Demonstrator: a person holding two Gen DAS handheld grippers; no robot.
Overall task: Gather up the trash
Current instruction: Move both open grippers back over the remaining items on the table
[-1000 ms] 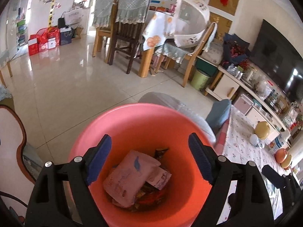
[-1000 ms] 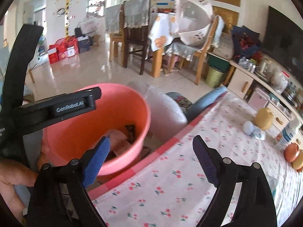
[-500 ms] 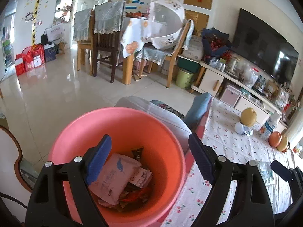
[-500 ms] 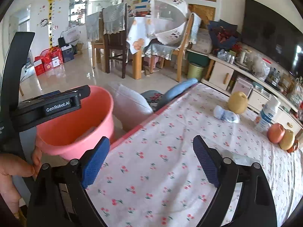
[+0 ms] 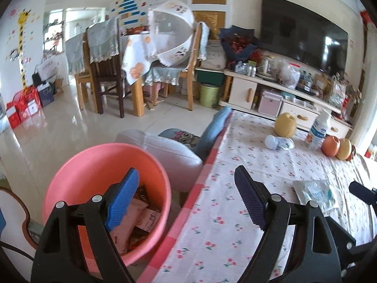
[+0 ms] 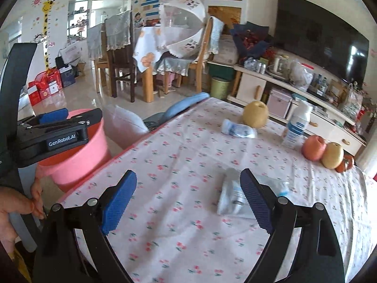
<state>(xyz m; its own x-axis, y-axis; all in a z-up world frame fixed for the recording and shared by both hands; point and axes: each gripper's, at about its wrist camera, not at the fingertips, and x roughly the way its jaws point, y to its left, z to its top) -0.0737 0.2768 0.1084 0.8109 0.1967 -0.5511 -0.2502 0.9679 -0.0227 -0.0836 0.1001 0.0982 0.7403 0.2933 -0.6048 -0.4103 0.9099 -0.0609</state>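
With both tools gaping and empty, I'd bring my right tool [image 6: 188, 198] low over the clear wrapper [image 6: 232, 197], pinching it flat against the surface [image 6: 179, 155].

Counter [image 6: 179, 165] under white cloth, cherry print, pink check border. Far side: yellow pear [image 6: 255, 114], white bottle with blue label [image 6: 295, 127] upright to its right. Right corner: red apple [image 6: 314, 147] touching second yellow pear [image 6: 332, 155]. Floor beside counter: white cushion [image 5: 165, 149], blue cushion [image 5: 215, 127]. Background: dining table with wooden chairs [image 5: 103, 70], green bin [image 5: 209, 94], dark TV [image 5: 304, 33] above cluttered low cabinet [image 5: 245, 92]. Giraffe height chart [image 6: 48, 30] on wall.
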